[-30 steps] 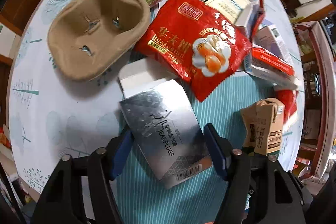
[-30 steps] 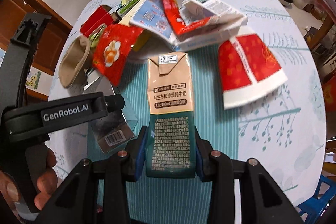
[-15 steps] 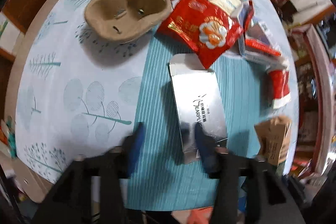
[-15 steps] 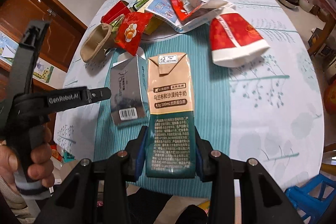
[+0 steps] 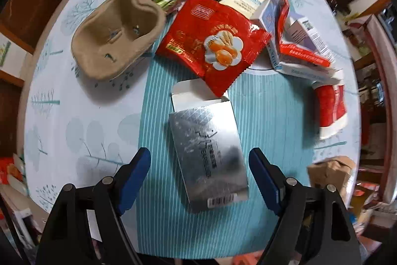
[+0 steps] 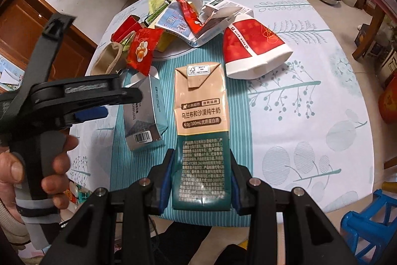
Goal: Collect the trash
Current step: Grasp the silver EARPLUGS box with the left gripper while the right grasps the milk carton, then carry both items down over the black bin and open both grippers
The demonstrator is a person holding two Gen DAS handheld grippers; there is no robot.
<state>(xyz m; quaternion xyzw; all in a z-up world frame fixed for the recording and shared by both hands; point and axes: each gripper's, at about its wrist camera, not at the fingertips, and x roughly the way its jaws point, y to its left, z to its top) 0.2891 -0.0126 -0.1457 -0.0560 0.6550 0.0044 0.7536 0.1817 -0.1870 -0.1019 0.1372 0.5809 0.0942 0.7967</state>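
1. Left wrist: left gripper is pointing down, jaws opening wide, pads clear of the silver earplug box lying flat on the teal table runner between them. Red snack wrapper and pulp cup tray are sitting beyond.
2. Right wrist: right gripper is pinching the milk carton at its green base, above the runner; silver box just left, red paper cup beyond.

On the counter the earplug box lies flat at the centre. A snack packet overlaps its flap at twelve o'clock, the pulp cup tray sits at ten, the paper cup at three, and the milk carton at four, above the counter edge.
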